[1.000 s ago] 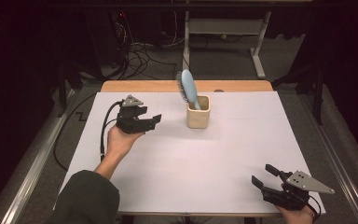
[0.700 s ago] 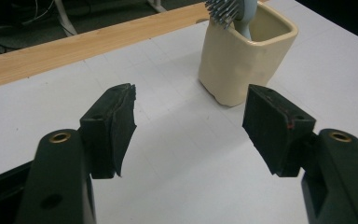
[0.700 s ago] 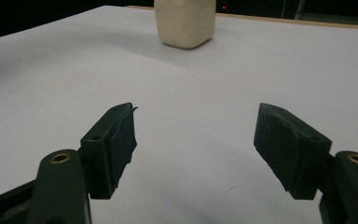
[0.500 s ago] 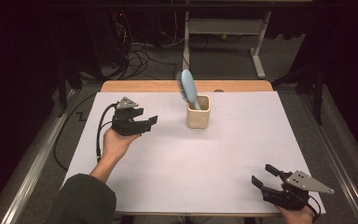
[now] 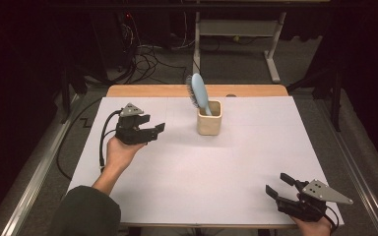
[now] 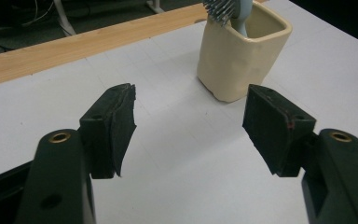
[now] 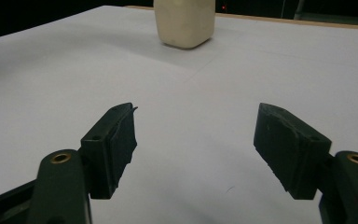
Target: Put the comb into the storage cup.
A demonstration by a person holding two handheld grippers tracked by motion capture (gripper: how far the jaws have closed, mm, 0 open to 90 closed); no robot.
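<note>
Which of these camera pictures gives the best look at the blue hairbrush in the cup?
The high view: the whole hairbrush shows, head up and leaning left, in the cream cup. The left gripper view catches just the bristles' lower edge and some handle at the top edge. The right gripper view shows the cup's lower body.

Glossy cream ceramic cup (image 5: 209, 119) (slightly dimpled), matt white table (image 5: 187, 172), blue plastic brush (image 5: 198, 91)

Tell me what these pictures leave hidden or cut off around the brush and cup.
- Brush handle: high view, its lower end is hidden inside the cup.
- Brush head: left gripper view, cut off by the top edge; just a few bristles show.
- Cup rim: right gripper view, cut off by the top edge, so the brush is out of frame.
- Cup bottom inside: hidden by its walls.
- Right hand: high view, cut off by the bottom edge.
</note>
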